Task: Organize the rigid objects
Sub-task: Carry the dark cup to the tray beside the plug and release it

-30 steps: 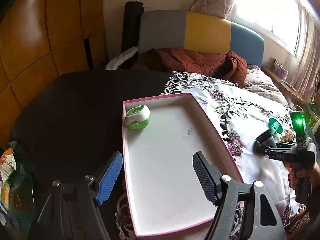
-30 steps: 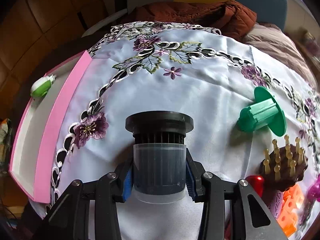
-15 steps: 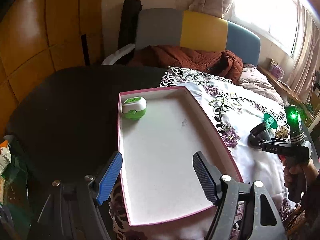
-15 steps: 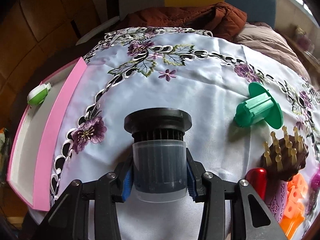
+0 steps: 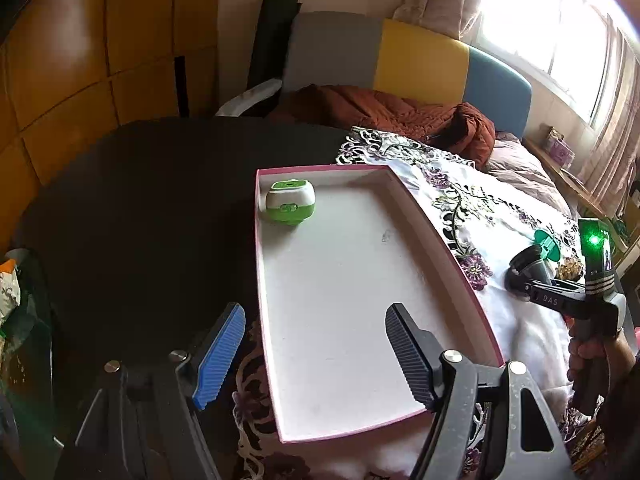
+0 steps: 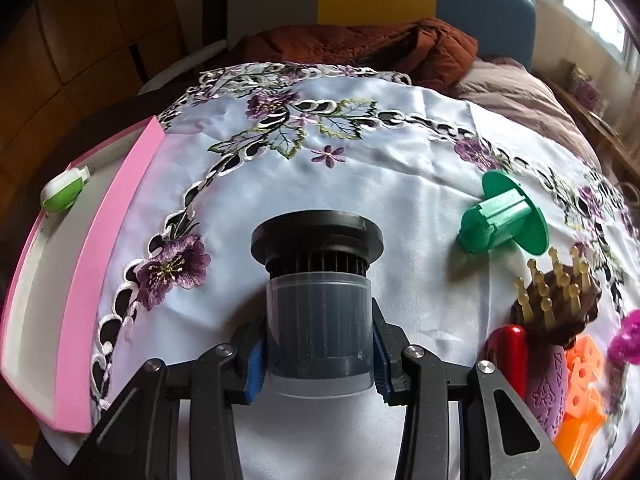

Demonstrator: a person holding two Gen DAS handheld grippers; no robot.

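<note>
The right tool (image 6: pixel 318 364) is closed on one dark cylindrical filter with a clear plastic sleeve and a wide black flange (image 6: pixel 318 292), gripped by its sleeve between the blue pads, flange pointing away from the tool, over the white embroidered cloth (image 6: pixel 400 168) on the bench. To its right lie one green plastic spool with a round flange (image 6: pixel 500 216), one brown pin-bristle brush head (image 6: pixel 560 300) and one orange block piece (image 6: pixel 580 392). Far to its left sits one shallow pink-rimmed white tray (image 5: pixel 340 280) holding one green-and-white rounded case (image 5: pixel 290 201) in its far corner. The left tool (image 5: pixel 316 350) hangs wide open with nothing in it, above the tray's near end.
</note>
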